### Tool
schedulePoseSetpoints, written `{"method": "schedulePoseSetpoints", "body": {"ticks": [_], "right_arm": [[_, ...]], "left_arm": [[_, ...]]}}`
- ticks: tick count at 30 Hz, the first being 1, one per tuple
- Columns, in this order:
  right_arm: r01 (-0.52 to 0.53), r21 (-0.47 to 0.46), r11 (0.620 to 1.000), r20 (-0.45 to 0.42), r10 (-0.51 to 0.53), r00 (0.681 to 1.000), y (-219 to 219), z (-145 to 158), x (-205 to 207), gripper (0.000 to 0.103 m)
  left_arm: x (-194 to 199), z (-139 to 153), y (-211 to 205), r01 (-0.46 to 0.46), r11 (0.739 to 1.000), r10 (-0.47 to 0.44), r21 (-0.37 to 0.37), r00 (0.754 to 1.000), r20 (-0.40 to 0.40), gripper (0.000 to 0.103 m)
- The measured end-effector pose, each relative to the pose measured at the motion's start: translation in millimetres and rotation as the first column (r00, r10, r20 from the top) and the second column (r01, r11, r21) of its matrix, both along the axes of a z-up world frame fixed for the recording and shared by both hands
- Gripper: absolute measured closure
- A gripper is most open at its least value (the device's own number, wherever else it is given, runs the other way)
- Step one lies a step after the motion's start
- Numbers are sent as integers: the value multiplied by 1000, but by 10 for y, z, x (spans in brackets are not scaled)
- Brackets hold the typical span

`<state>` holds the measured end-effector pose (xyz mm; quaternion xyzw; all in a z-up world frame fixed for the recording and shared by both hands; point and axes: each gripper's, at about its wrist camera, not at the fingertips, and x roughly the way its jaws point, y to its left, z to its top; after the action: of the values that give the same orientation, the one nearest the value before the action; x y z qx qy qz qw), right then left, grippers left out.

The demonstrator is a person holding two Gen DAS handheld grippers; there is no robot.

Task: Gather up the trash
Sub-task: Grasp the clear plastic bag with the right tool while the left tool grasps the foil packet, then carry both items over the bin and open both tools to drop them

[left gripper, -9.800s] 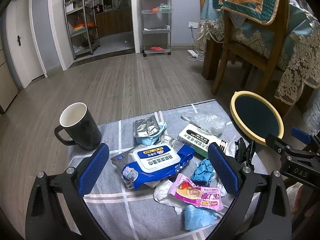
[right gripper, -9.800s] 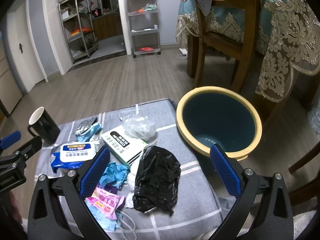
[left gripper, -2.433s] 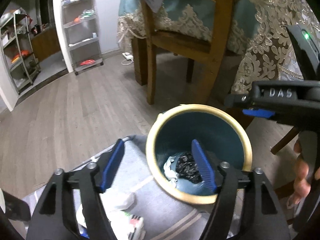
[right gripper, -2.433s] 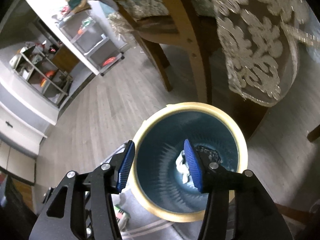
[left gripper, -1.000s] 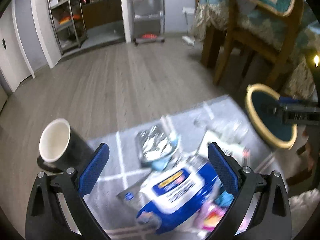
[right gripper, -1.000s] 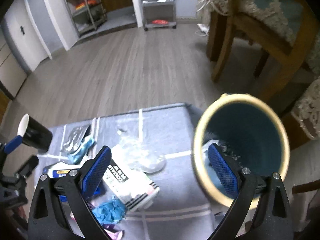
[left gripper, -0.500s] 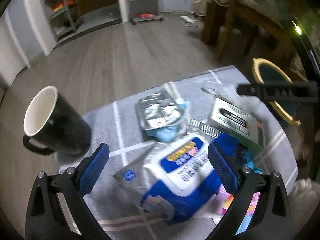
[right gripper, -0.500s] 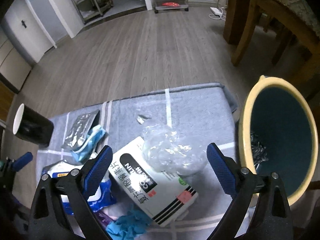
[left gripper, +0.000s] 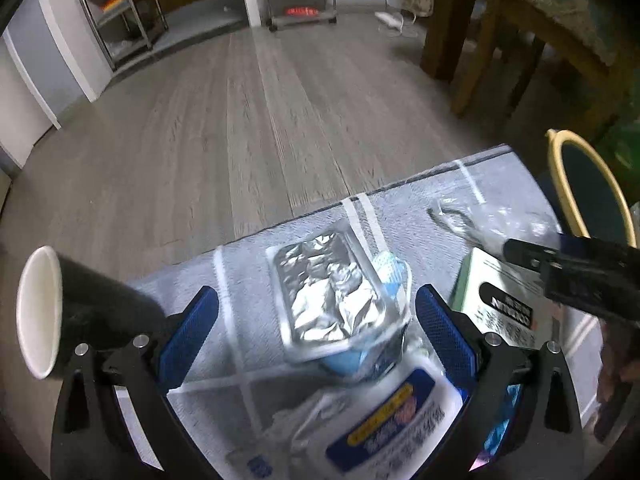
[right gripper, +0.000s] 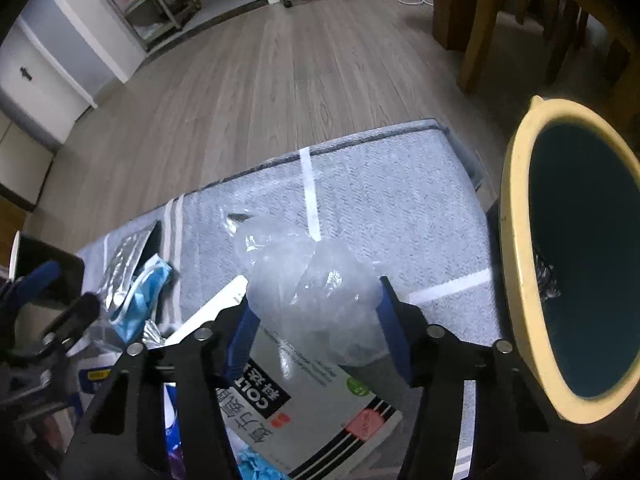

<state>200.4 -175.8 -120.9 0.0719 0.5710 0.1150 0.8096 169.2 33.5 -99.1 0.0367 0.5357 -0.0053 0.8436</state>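
Right gripper was down over the clear plastic bag, jaws just closing in around it, blue pads touching the crumpled film on both sides, about half open. The bag sat partly on the white box with black lettering, on the grey striped mat. The yellow-rimmed bin stood just beside the mat's right edge, something dark and crinkled inside.

Left gripper hung over the foil pack, jaws wide open, pads apart from it on either side, holding nothing. A blue face mask lay under the foil's right side. The blue-and-white wipes pack lay nearer, below the jaws, blurred. The black mug, white inside, stood close to the left pad at the mat's left. The right gripper's black body crossed in from the right, over the white box, crowding that side. Table and chair legs stood on the wood floor beyond.
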Motion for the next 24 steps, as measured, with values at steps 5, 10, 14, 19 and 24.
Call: {"method": "schedulePoseSetpoints", "body": {"ticks": [5, 10, 14, 19, 24], "right_arm": [[-13, -2, 1000, 17, 13, 1000, 7, 56, -25, 66], [-19, -12, 1000, 27, 19, 999, 46, 88, -50, 68], [-24, -19, 1000, 38, 25, 999, 82, 123, -70, 69], [-17, -15, 1000, 54, 18, 998, 43, 233, -101, 70], [-4, -7, 1000, 82, 5, 997, -31, 423, -157, 71]], "left_arm": [[191, -161, 15, -43, 999, 41, -20, 998, -57, 7], [311, -319, 65, -74, 995, 64, -64, 988, -144, 10], [302, -405, 80, -72, 993, 56, -91, 984, -170, 29], [217, -316, 125, -66, 994, 56, -81, 992, -117, 35], [157, -107, 155, -75, 993, 70, -90, 996, -60, 35]]}}
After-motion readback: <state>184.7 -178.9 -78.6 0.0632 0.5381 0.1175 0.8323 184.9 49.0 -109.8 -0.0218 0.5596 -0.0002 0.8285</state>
